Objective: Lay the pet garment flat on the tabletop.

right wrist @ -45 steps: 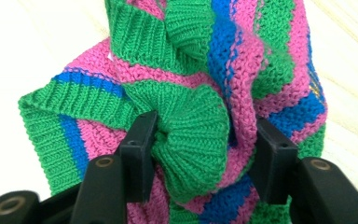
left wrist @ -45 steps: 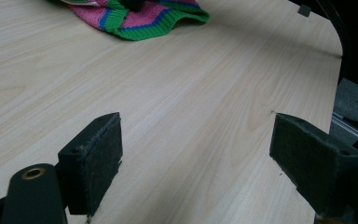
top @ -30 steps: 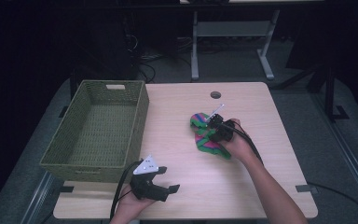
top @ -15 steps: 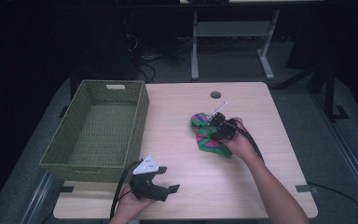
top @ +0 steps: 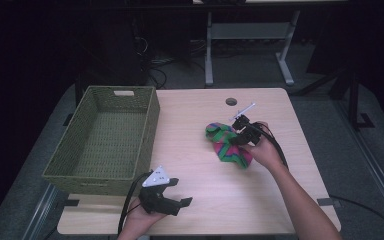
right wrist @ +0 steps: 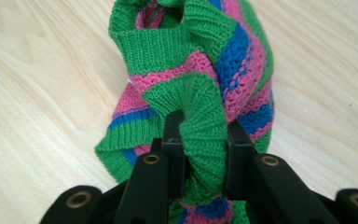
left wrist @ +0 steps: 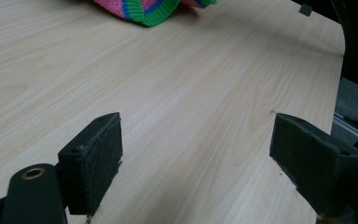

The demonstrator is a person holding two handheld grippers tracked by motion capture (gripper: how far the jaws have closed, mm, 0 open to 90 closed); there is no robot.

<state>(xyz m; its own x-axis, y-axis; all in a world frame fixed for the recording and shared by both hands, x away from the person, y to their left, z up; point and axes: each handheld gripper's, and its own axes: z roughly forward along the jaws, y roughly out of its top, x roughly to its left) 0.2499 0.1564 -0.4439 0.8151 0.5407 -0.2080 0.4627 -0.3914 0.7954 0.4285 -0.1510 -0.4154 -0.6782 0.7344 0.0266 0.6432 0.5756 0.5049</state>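
A knitted cloth (top: pixel 226 145) striped green, pink and blue lies bunched on the wooden table (top: pixel 200 120), right of centre. My right gripper (top: pixel 240 131) is shut on a green ribbed fold of the knitted cloth (right wrist: pixel 200 126), lifting that fold slightly above the wood. My left gripper (top: pixel 172 197) rests low near the table's front edge, open, with bare wood between its pads (left wrist: pixel 98 156). The cloth's hem (left wrist: pixel 151 9) lies far ahead in the left gripper view.
A green woven basket (top: pixel 107 137) stands empty at the table's left side. A round cable hole (top: pixel 231 101) sits near the far edge. The table's right edge (left wrist: pixel 340 42) drops to dark floor. A metal desk frame (top: pixel 245 35) stands behind the table.
My right gripper has drawn slightly toward the person with the cloth's fold in it. The left gripper has stayed put.
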